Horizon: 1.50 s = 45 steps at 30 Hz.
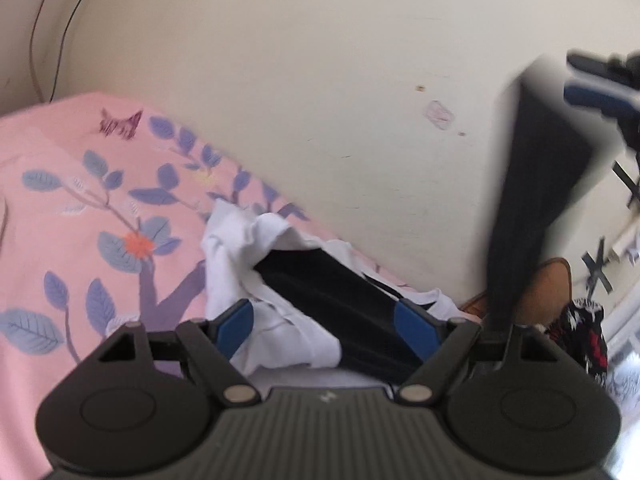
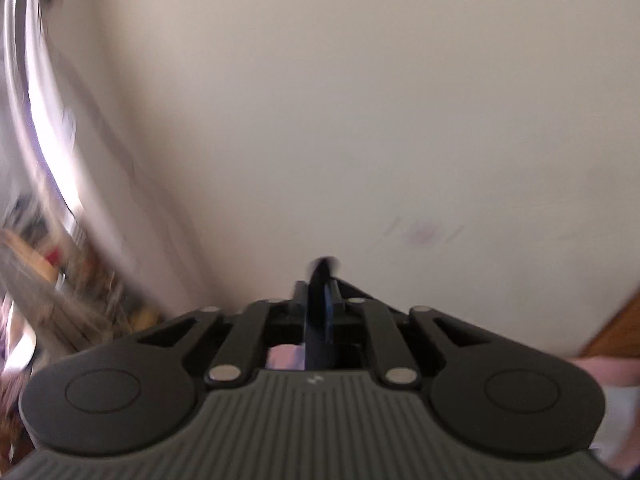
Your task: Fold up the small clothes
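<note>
My left gripper (image 1: pixel 326 322) is open above a pile of small clothes on the bed: a crumpled white garment (image 1: pixel 248 248) and a black garment (image 1: pixel 336 300) lying across it, between my blue pads. My right gripper (image 2: pixel 322 280) is shut on a dark garment (image 2: pixel 318 320), seen edge-on between its fingers. In the left wrist view that dark garment (image 1: pixel 532 200) hangs down from the right gripper (image 1: pixel 592 80) at the upper right, lifted well above the bed.
A pink floral bedsheet (image 1: pixel 80 200) covers the bed at the left. A cream wall (image 1: pixel 320 60) stands behind. A black, white and red patterned cloth (image 1: pixel 588 332) and a brown surface (image 1: pixel 548 288) lie at the right. The right wrist view is motion-blurred.
</note>
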{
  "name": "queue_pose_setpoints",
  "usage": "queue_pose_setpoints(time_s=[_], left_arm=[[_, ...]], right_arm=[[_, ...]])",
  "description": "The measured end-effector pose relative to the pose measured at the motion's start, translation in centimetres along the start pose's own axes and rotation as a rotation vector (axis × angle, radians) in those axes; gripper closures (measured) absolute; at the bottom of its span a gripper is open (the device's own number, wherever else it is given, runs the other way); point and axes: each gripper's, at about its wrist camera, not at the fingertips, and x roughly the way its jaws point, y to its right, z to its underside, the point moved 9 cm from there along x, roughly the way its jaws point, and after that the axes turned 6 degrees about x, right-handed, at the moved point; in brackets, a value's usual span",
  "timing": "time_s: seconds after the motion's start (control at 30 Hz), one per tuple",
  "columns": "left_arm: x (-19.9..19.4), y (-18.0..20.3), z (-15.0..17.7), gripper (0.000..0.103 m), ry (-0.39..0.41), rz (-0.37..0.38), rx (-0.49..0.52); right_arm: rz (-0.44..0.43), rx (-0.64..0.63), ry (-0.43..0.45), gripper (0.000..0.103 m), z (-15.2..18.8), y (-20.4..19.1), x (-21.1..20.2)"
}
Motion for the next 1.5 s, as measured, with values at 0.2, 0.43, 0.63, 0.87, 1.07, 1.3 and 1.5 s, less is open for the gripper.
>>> queue_pose_setpoints(time_s=[0.2,0.43,0.63,0.87,1.07,1.3,1.5], left_arm=[[0.5,0.1,0.3,0.023,-0.023,0.003,-0.023],[2.1,-1.5,1.4,0.026,-0.080,-0.058,-0.037],[3.3,0.4,2.3,0.025,-0.068,-0.225,0.216],[2.1,-0.2,2.1,0.021,-0.039,-0.209,0.168],[-6.2,2.6,3.4,0.020,-0.011,-0.097,0.205],[-20.3,4.0,7.8,0.009,0.032,0.032,0.323],[-25.4,0.9,13.7,0.011,-0.088,0.015,0.191]], right_arm=[[0.129,-0.007,0.025,0.069,1.8,6.8,-1.4],[0.327,0.280,-0.088,0.067,11.7,24.3,-5.0],[0.475,0.484,-0.124,0.088,19.0,33.0,-8.9],[0.257,0.335,0.012,0.067,17.9,25.5,-20.7],[0.188,0.114,0.002,0.056,21.8,19.5,-28.5],[0.160,0.102,-0.071,0.050,30.4,17.4,-30.8],[0.089,0.203,-0.137,0.050,36.1,17.7,-29.4]])
